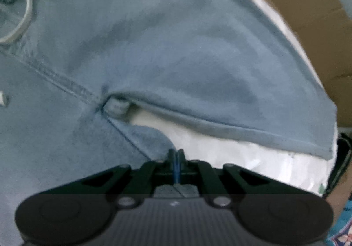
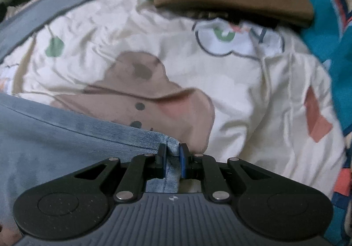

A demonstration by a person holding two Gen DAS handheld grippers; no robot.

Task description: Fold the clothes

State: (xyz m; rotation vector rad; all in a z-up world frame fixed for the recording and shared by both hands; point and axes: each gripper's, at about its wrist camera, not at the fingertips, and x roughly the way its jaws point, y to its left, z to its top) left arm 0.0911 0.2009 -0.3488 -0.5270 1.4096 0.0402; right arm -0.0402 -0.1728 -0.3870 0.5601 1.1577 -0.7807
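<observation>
Left wrist view: the left tool [image 1: 175,153] is pressed together with nothing visibly caught, the blue denim garment [image 1: 154,47] spread just ahead on the bedsheet [image 1: 253,158].

Right wrist view: the right tool [image 2: 172,153] pinches the garment's hem corner [image 2: 171,142], probably to carry that edge over for a fold.

The left gripper [image 1: 176,153] points steeply down, its jaws pressed together, seemingly with nothing between them. The right gripper [image 2: 172,151], also tilted down, is clamped on a denim hem [image 2: 172,147].
</observation>
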